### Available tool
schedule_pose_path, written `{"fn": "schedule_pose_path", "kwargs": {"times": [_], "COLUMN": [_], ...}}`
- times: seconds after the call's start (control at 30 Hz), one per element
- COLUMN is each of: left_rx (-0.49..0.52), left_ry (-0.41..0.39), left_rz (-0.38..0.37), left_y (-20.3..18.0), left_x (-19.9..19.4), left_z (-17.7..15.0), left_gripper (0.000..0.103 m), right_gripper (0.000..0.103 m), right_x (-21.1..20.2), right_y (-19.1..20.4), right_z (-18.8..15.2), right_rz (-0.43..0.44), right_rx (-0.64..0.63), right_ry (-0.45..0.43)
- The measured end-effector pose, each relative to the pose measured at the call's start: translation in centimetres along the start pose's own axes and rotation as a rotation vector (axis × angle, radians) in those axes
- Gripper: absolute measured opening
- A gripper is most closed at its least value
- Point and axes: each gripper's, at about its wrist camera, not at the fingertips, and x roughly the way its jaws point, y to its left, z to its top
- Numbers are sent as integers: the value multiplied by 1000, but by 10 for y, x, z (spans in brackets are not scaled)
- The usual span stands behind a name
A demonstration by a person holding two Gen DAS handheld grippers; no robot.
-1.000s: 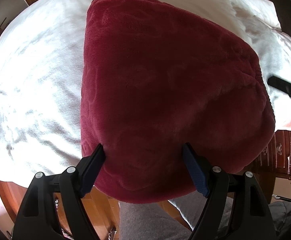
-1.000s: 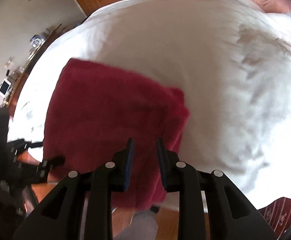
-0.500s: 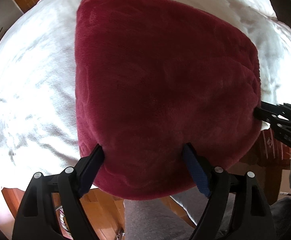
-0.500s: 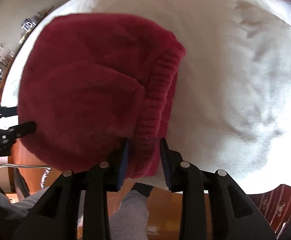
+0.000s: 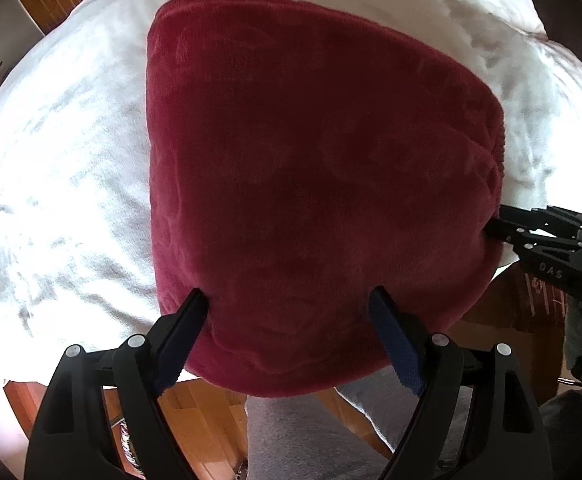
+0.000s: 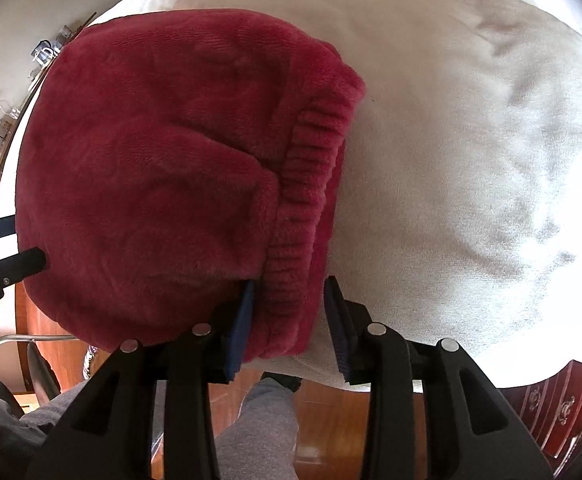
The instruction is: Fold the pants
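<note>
The folded plush crimson fleece pants (image 6: 151, 168) look soft, bulky, floppy (best pinched at the ribbed waistband (image 6: 307, 200)). The right gripper (image 6: 289, 308), just opening, loosely straddles that waistband; the left gripper (image 5: 287, 312) gapes wide at the pants' near edge.

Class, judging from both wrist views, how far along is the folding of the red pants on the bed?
Done: the pants lie as a compact folded stack on the white bedspread.

In hand: the right gripper has been opening around the ribbed waistband; the left gripper stands open over the near edge.

Left: both probably only need to withdraw.
</note>
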Motion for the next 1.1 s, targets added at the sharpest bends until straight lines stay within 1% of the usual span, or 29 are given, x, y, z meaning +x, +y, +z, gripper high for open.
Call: {"fn": "schedule_pose_path", "kwargs": {"times": [0.07,0.23,0.33,0.57,0.8,0.83,0.9,1.07,1.1], "left_rx": [5,17,27,52,55,55,53,47,46], "left_ry": [-12,-47,-73,-118,-151,-153,-156,-142,-138], "left_rz": [7,26,49,92,113,115,116,97,94], "left_y": [0,1,3,0,9,9,5,14,15], "left_x": [-4,-15,-19,-31,-40,-41,-47,-44,-42], "left_z": [1,6,9,23,40,41,43,52,53], "left_gripper": [82,82,82,82,82,82,82,82,82], "right_gripper": [37,44,47,48,49,53,56,60,63], "right_x": [1,0,-2,-8,-16,-18,-23,-37,-41], "right_y": [-1,-14,-19,-21,-31,-32,-35,-44,-48], "right_z": [-1,-1,-2,-1,3,4,6,12,14], "right_rz": [2,13,15,22,65,73,90,152,165], "right_rx": [3,19,26,36,49,51,58,82,97], "right_ry": [0,3,8,11,23,26,35,30,23]}}
